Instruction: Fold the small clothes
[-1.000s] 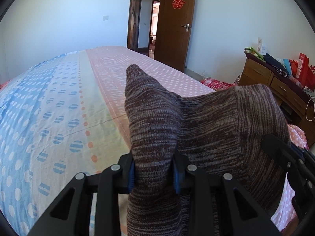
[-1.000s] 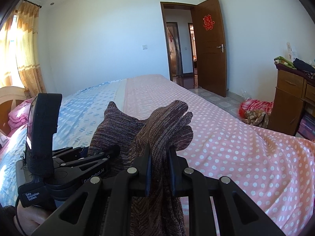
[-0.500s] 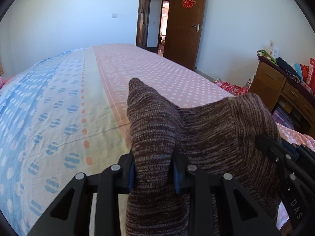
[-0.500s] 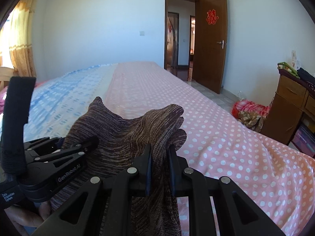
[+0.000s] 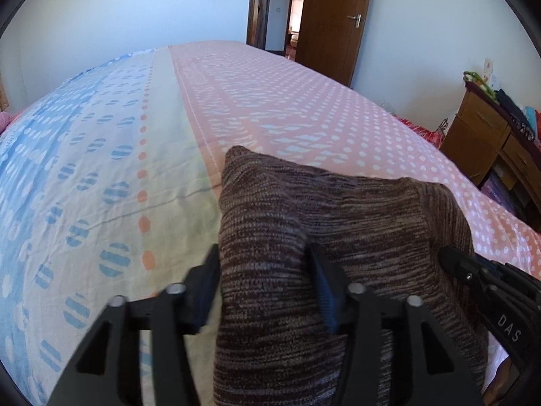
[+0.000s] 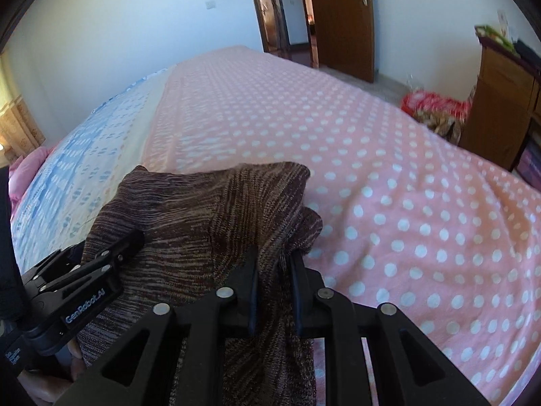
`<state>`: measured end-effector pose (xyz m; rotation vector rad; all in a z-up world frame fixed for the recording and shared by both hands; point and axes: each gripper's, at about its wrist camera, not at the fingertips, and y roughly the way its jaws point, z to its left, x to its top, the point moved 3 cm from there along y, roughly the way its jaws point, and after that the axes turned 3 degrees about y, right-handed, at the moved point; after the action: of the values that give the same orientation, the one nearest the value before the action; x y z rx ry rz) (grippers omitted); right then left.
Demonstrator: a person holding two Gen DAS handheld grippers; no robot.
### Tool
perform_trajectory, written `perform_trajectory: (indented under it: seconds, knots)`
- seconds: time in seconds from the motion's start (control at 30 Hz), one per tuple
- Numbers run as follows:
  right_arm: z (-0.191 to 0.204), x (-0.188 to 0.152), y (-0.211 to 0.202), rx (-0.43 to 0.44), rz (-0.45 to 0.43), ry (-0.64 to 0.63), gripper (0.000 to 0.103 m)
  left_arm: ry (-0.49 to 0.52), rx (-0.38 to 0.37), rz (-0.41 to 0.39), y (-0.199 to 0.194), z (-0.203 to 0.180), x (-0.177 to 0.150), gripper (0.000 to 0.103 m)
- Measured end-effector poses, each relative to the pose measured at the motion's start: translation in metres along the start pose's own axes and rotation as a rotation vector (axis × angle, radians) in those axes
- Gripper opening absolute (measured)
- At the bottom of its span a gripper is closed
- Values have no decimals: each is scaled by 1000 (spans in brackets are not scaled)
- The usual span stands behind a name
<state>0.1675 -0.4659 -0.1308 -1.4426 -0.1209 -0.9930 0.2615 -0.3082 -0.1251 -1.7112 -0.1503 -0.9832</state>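
Over a bed (image 5: pixel 304 108) with a pink, cream and blue polka-dot sheet, a brown-and-grey marled knit garment (image 5: pixel 338 223) is held up between two black grippers. The left gripper (image 5: pixel 265 270) is seen with jaws opening, one garment corner between them, the left pad clear of the knit. The right gripper (image 6: pixel 274 267) is clamped narrow on the other bunched corner. A wooden door (image 5: pixel 334 17) and a wooden dresser (image 5: pixel 487 142) are visible behind.
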Motion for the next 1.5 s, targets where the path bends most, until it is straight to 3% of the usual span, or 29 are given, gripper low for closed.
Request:
perform_trajectory:
  seconds: [0.03,0.07,0.13,0.2,0.27,0.4,0.53,0.6,0.67,0.73,0.87,1.0,1.07,1.33,1.5]
  knots:
    - [-3,0,0,-6,1,15,28,6,23,7,0,1,0,72]
    - [-8,-1,0,-27,1,38,45,6,31,14,0,3,0,79]
    - [-25,-1,0,-27,16,119,69,-5,20,32,-1,8,-2,85]
    - [-38,-2,-5,55,15,175,70,-37,-12,53,-5,15,-7,88]
    - [-47,-8,-21,78,14,200,70,-74,-59,68,-12,22,-12,88]
    - [-50,-37,-60,198,2,184,70,-146,-221,41,-40,41,-37,88]
    - [-31,-71,-69,171,52,47,70,-202,-406,39,-57,43,-72,88]
    - [-18,-85,-72,166,55,-30,69,-201,-432,60,-57,37,-85,87]
    - [-6,-92,-73,164,85,-78,69,-132,-378,33,-65,27,-93,86]
    - [8,-102,-73,153,106,-128,64,-68,-339,52,-68,15,-99,85]
    - [18,-111,-74,96,110,-172,19,4,-260,43,-68,4,-103,66]
    - [8,-113,-80,161,134,-69,13,-23,-296,59,-73,7,-100,31]
    - [6,-113,-89,206,138,-34,12,-20,-295,66,-80,10,-101,25]
    - [3,-132,-102,177,185,-87,11,55,-230,92,-104,10,-124,21]
    - [12,-125,-127,132,169,-209,11,39,-208,92,-107,21,-129,32]
